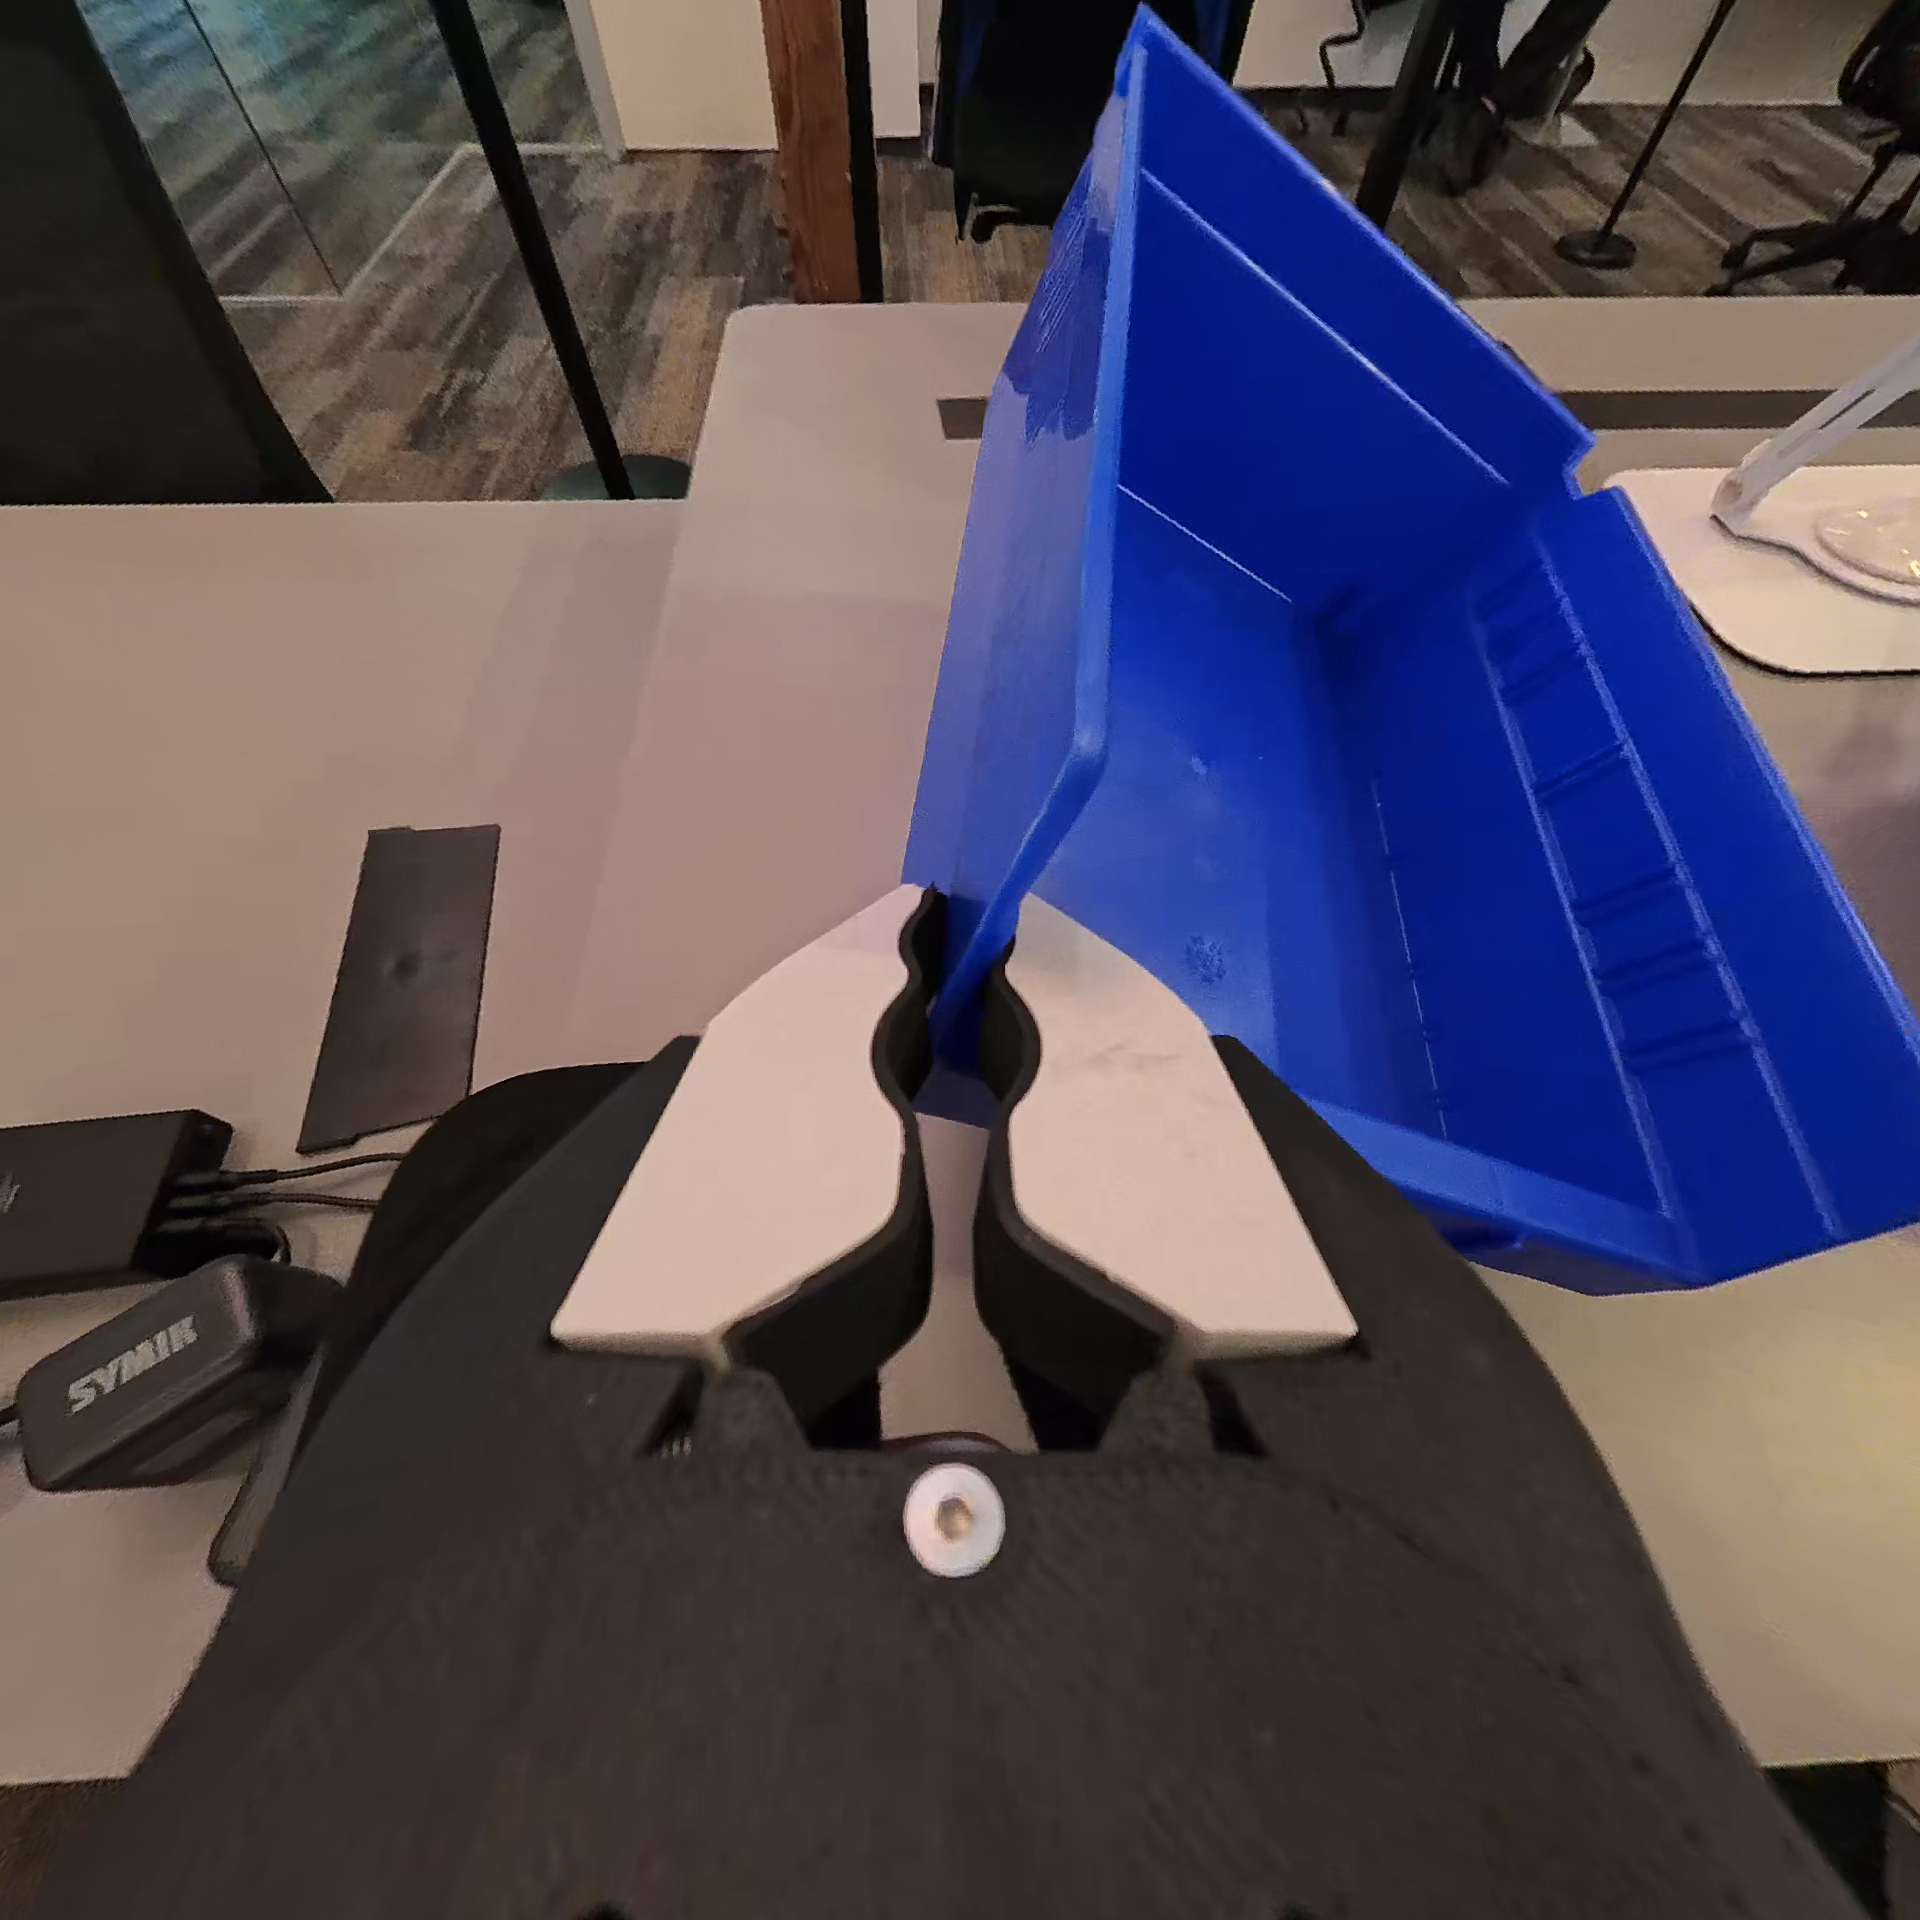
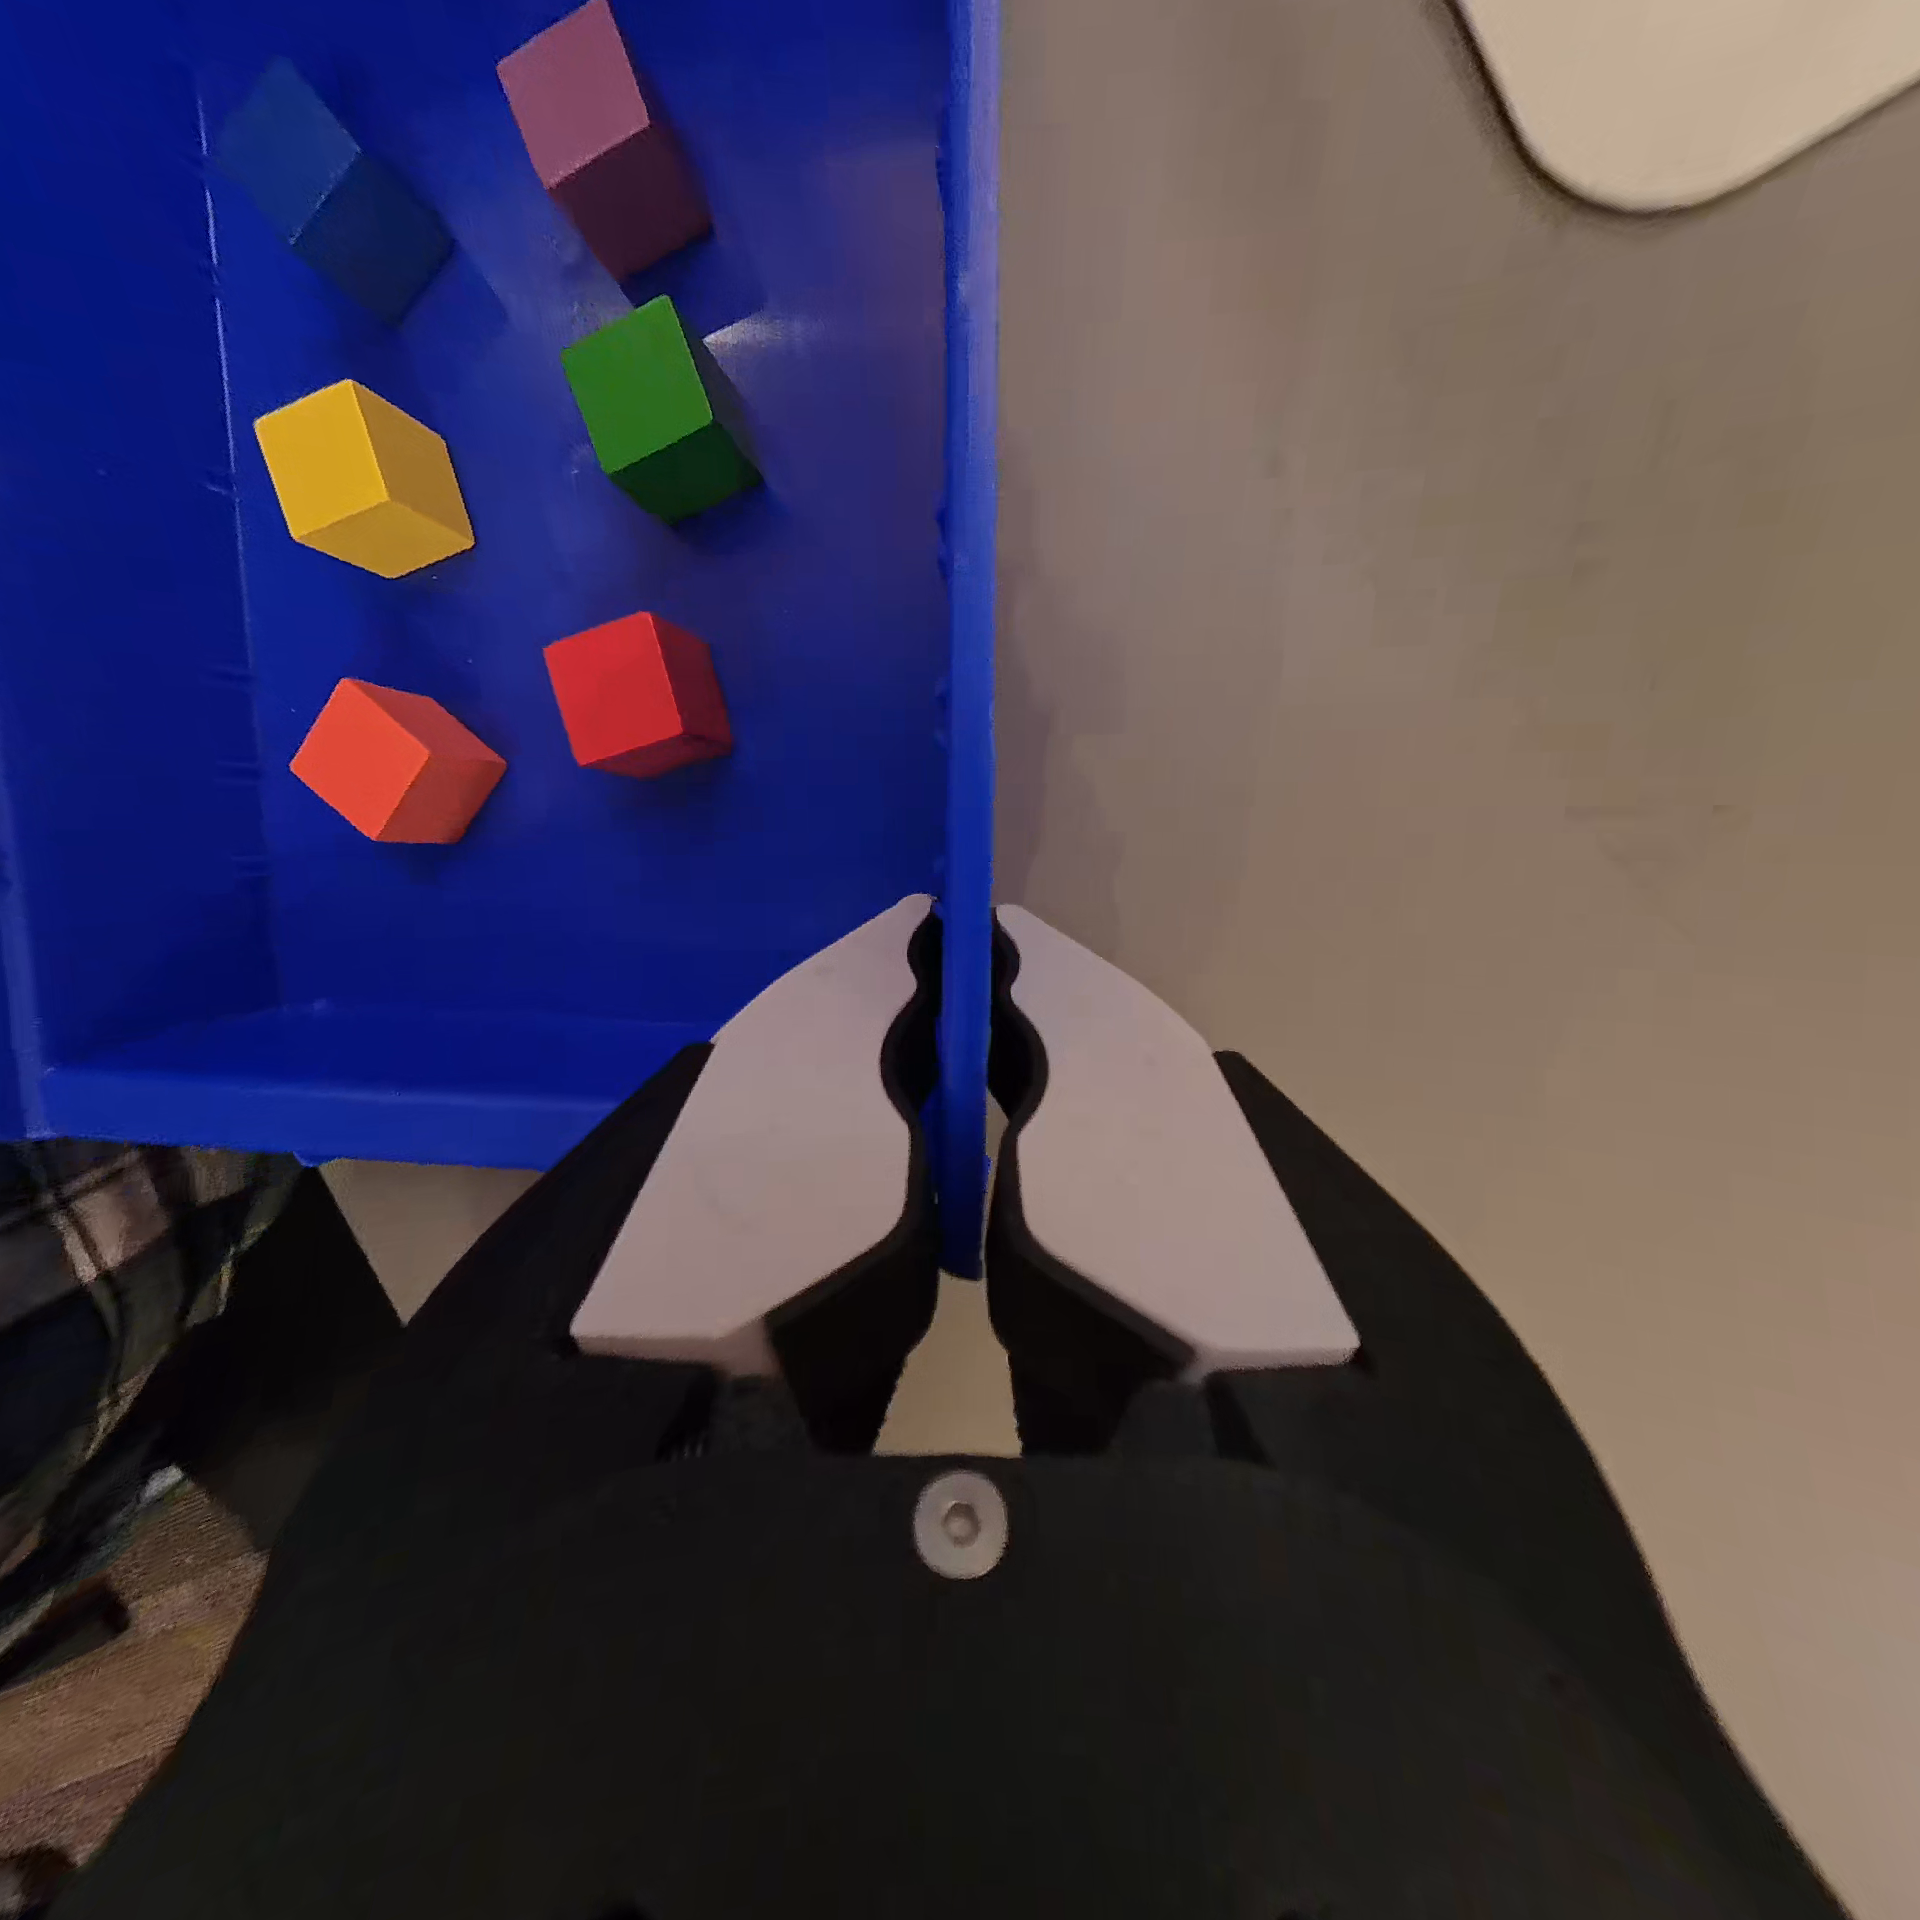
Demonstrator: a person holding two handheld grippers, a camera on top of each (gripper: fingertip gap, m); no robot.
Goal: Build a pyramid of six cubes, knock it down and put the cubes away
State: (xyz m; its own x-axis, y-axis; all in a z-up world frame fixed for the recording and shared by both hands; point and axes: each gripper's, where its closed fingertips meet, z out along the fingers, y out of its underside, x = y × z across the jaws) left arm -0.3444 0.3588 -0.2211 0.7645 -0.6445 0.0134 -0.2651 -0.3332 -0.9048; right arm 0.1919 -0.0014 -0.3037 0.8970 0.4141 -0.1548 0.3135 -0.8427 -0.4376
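Above the table (image 1: 312, 644), left gripper (image 1: 966, 977) clamped on blue bin (image 1: 1299, 727) rim, right gripper (image 2: 966, 966) pinching its side wall.

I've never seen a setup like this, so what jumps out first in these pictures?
A bright blue bin dominates both views, each tool pinching one of its walls: the left tool and the right tool. In the right view six coloured cubes lie scattered on its floor, among them yellow and red.

Only readable bit: white block-letter logo on top face of small black plastic power brick (image 1: 145, 1369), bottom-left of left wrist view, cables beside it. Blue plastic bin (image 1: 1299, 727) has moulded marks, too blurry to read. Right wrist view: no text.
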